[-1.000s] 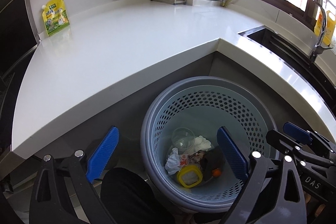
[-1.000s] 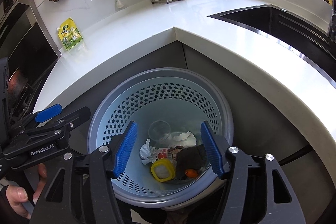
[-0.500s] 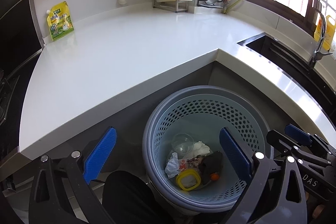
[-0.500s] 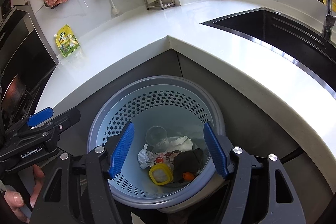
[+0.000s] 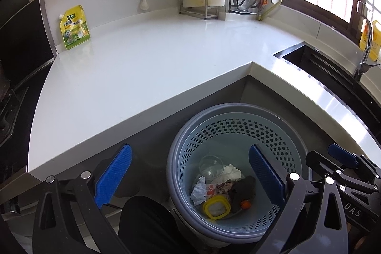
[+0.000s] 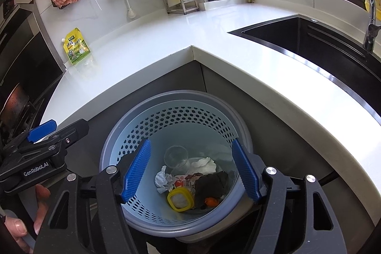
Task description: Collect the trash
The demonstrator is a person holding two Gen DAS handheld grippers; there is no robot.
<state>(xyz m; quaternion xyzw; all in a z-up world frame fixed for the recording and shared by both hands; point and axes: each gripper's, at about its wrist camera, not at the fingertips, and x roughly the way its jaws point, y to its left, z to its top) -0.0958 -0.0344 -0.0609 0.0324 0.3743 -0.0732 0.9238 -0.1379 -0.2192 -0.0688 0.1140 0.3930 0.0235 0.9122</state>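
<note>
Down below the desk (image 5: 147, 68) corner stands the trash basket (image 5: 238, 116), a grey-rimmed, pale blue pail with perforated walls; this is the landmark for all that follows. Its near rim is cut off in the left wrist view by the left claw (image 5: 190, 175) frame and by a dark rounded shape low in the frame that cannot be identified. Part of the basket floor on the far right is hidden behind the right claw (image 6: 191, 169) finger in the right wrist view.

Both claws hang above the basket mouth, jaws spread wide, nothing between them. The right claw also shows at the right edge of the left wrist view, beside the basket rim; the left claw shows left of the basket in the right wrist view, with a hand (image 6: 26, 213) partly visible beneath it.

Inside the basket lie the trash items, all on the floor: a clear plastic cup (image 6: 177, 156) on its side, crumpled white tissue (image 6: 164, 180), a second white wad (image 6: 204, 164) behind it, a printed wrapper (image 6: 183, 180), a yellow-rimmed lid (image 6: 179, 200), a black crumpled piece (image 6: 212, 185) and a small orange object (image 6: 211, 201) against it; what that object is cannot be made out.

Beyond the basket, the desk edge forms an inward corner. A yellow-green pouch (image 5: 74, 27) stands at the desk's far left, well apart from the basket. A dark sink (image 6: 309, 39) lies to the basket's far right.
</note>
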